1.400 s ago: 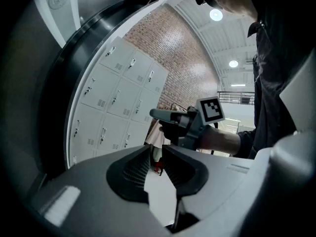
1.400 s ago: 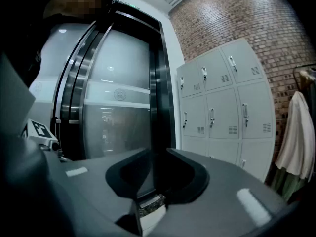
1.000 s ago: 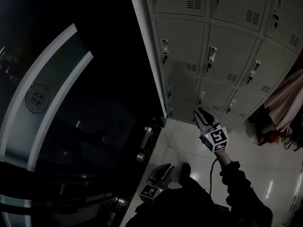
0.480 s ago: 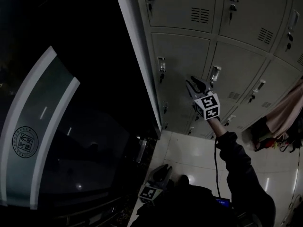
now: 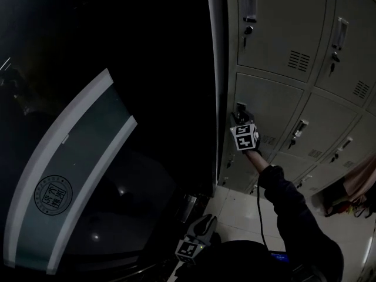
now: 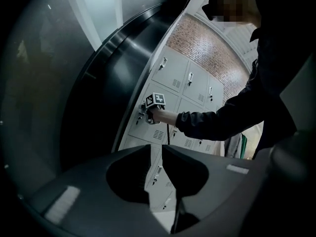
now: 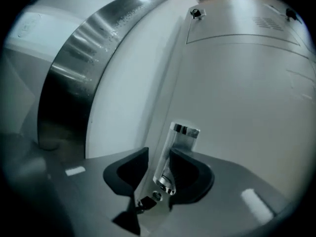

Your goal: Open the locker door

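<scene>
- Since the earlier frames the right gripper has risen from near the floor to the bank of lockers, and the head view has swung up with it.
- Task object: the locker door is the leftmost door of the middle row in the head view, just beside the bank's side panel. It is closed, flush with its neighbours.
- Right gripper state: in the right gripper view the jaws stand one on each side of the handle – a short upright bright-metal pull at the door's left edge. They are closed in on its lower end. A thin sliver of door shows at one jaw, so the clamp may not be fully tight.
- A small lock sits just below the handle, with a dark tag hanging from it. Whether it is locked cannot be told.
- Left gripper state: it hangs low near the person's body, jaws a narrow gap apart and holding nothing.
- Handling, as judged:
  - The door looks like thin sheet metal – light, stiff, likely to swing freely once the latch frees.
  - The polished handle may be slippery, so grip it squarely, mid-length.
  - With the handle at the left edge, the hinge is probably on the right. Pull outward along an arc rather than straight back.
</scene>
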A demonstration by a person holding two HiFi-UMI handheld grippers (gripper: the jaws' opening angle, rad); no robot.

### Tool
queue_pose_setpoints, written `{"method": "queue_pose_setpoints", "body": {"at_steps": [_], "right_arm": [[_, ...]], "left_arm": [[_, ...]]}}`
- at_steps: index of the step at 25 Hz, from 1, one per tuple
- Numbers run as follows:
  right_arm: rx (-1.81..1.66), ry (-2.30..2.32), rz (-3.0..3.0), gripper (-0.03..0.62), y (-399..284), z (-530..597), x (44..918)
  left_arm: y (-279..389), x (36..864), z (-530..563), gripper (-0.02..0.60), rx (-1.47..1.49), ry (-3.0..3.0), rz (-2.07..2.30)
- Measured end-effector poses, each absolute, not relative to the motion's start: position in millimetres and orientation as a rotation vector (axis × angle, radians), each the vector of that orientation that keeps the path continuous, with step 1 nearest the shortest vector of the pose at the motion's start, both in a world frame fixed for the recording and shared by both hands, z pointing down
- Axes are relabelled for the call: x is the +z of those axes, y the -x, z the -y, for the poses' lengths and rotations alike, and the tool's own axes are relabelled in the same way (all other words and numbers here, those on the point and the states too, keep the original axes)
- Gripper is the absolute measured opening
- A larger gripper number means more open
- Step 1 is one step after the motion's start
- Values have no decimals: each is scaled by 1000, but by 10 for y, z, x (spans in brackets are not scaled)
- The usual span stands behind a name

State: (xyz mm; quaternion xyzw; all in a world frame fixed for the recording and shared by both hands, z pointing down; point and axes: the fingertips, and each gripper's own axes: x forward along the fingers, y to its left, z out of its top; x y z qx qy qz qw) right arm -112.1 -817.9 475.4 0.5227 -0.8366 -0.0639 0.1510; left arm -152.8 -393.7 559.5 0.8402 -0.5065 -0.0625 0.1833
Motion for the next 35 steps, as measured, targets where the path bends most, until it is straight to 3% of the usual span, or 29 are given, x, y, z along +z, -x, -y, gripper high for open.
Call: {"method": "queue_pose_setpoints", "body": {"at_steps": [2,5,10,14,16,17,23,28,35], "right_arm": [[-151,-1553,2432,129,1120,8197,4755],[-81,-1523,2530,32,1061,8127,4716],[-147,-1238,2740,38,997,7054,4689],[-128,-1283,2841,41,275,5900,4652],[-196,-1273,2799,37,-22,5670,4639],[-243,-1258,2777,0,-118,5641,4626],[-223,-1239,2810,0,-464,5257,4644],[-100,-1155,2842,2,-855,3725,5176],[428,-1328,2662,2,-2050,1375,6050]], "left_arm": [[1573,5672,3945,71,-170,-2356,1409],[1535,5751,3955,71,-160,-2361,1351],[1177,5782,3904,71,-151,-2424,1181],[827,5806,3799,69,-155,-2474,1030],[639,5853,3741,67,-149,-2489,975],[529,5864,3706,67,-143,-2501,955],[-114,5775,3144,67,-125,-2544,952],[-594,5866,2302,61,-115,-2499,1117],[-1171,5907,1025,43,-33,-2392,1301]]}}
